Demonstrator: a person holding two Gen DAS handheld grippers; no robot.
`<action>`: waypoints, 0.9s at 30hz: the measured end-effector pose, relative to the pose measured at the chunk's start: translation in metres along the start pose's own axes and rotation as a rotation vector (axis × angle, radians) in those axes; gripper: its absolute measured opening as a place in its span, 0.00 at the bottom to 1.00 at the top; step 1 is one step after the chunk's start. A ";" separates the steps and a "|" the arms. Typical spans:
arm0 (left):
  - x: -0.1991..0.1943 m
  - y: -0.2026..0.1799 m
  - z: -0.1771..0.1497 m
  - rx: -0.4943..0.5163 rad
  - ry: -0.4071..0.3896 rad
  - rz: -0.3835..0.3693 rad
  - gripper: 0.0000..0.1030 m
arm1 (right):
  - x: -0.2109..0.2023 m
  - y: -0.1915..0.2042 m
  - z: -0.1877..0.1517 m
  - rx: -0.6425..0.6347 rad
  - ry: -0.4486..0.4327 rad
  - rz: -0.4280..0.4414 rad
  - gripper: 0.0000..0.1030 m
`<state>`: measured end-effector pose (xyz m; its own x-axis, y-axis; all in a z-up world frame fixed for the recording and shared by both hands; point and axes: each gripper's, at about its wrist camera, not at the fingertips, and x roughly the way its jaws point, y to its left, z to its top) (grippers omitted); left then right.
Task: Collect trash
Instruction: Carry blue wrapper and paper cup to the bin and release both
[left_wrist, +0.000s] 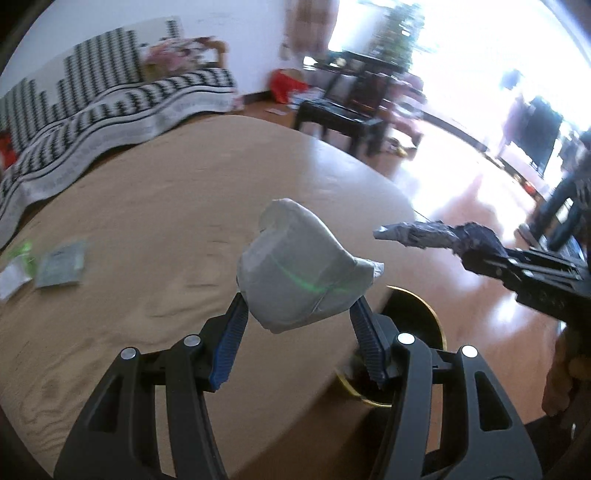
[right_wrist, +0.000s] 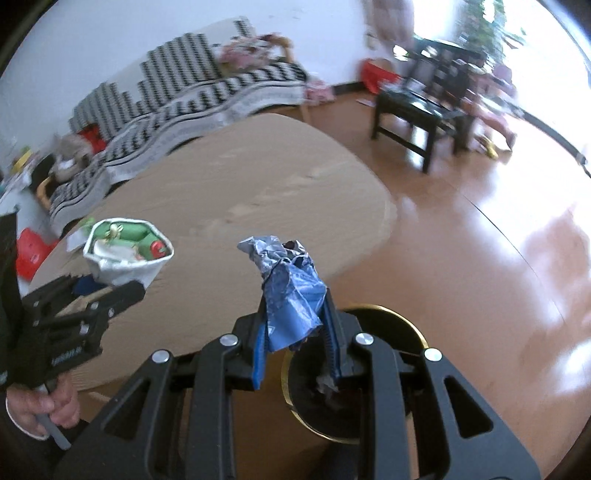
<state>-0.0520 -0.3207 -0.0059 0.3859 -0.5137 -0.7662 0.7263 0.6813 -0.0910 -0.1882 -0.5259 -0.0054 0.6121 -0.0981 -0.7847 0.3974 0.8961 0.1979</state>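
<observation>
two handheld grippers carry trash off the corner of a light wooden table (left_wrist: 147, 206) toward a black bin with a gold rim (right_wrist: 413, 328) standing on the floor just past that corner.

the left gripper (left_wrist: 299, 306) is about half open, its blue-padded fingers (left_wrist: 232, 332) pressed against the sides of a crumpled white snack bag (left_wrist: 299, 273). from the right wrist view the bag's mouth faces up, showing a green and red printed lining. the bag is lifted clear of the table, with the bin partly hidden below and to the right of the fingers.

the right gripper (right_wrist: 295, 325) is nearly closed, pinching a crumpled blue foil wrapper (right_wrist: 291, 291) that sticks up beyond the fingertips. the bin's dark opening sits directly beneath and just ahead of this gripper.

to the far left of the left gripper, flat packets (left_wrist: 61, 267) lie on the table, apparently not yet collected.

risks, as a judgement: the bag is held only by its soft sides, so it could collapse and slip out short of the bin. letting go before a gripper is squarely over the opening would drop trash on the floor. both grippers converge on one narrow bin, so they could bump each other.
</observation>
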 end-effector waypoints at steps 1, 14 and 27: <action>0.006 -0.017 -0.001 0.023 0.008 -0.023 0.54 | -0.001 -0.011 -0.003 0.019 0.007 -0.014 0.25; 0.059 -0.111 -0.030 0.191 0.126 -0.158 0.54 | 0.011 -0.086 -0.037 0.121 0.143 -0.105 0.26; 0.082 -0.114 -0.041 0.201 0.191 -0.178 0.54 | 0.026 -0.088 -0.035 0.142 0.192 -0.078 0.26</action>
<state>-0.1265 -0.4192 -0.0839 0.1431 -0.4951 -0.8570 0.8776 0.4638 -0.1214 -0.2316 -0.5923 -0.0635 0.4401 -0.0686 -0.8953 0.5385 0.8180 0.2020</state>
